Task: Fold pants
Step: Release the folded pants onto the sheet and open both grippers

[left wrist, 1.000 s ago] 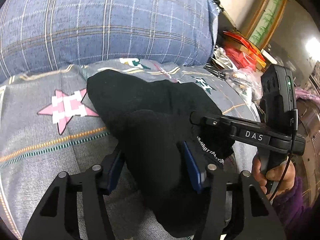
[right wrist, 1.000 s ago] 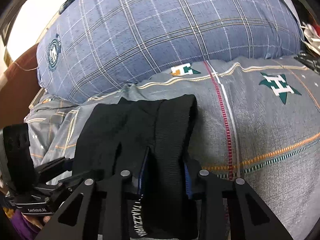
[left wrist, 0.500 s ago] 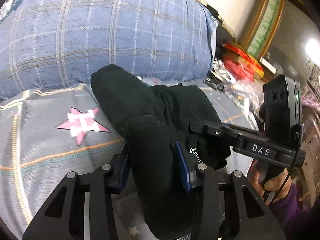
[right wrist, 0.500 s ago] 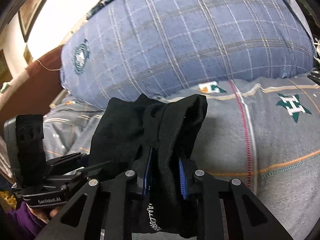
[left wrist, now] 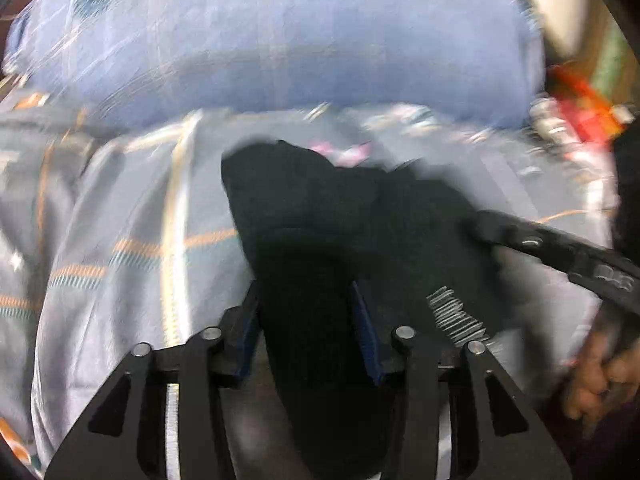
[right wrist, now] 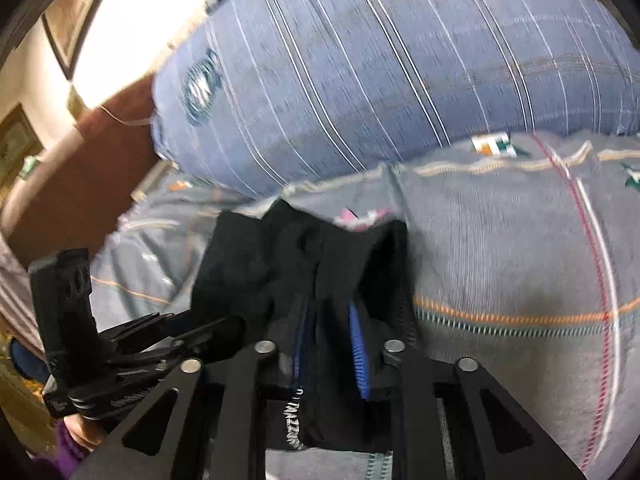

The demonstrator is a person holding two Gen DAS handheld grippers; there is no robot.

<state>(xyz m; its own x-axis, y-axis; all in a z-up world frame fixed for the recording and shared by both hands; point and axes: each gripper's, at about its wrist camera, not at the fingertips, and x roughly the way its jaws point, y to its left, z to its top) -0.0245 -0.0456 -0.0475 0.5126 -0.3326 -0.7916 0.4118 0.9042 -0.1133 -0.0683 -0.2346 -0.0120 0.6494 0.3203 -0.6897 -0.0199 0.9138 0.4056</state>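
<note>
The black pants (left wrist: pixel 320 216) hang bunched between both grippers above the grey patterned bed cover (left wrist: pixel 120 208). My left gripper (left wrist: pixel 306 300) is shut on one thick fold of the pants. My right gripper (right wrist: pixel 328 320) is shut on another fold of the pants (right wrist: pixel 304 264), near a band with white lettering. The right gripper also shows in the left wrist view (left wrist: pixel 560 252) at the right, and the left gripper shows in the right wrist view (right wrist: pixel 132 344) at the lower left. Both views are blurred by motion.
A large blue plaid pillow (left wrist: pixel 280 32) lies at the back of the bed, also in the right wrist view (right wrist: pixel 400 72). Red and mixed clutter (left wrist: pixel 580 96) sits at the right. A brown headboard (right wrist: pixel 80 184) is at the left.
Both grippers have lifted the pants and swung left across the bed, still shut on the fabric. The pillow now fills more of both views.
</note>
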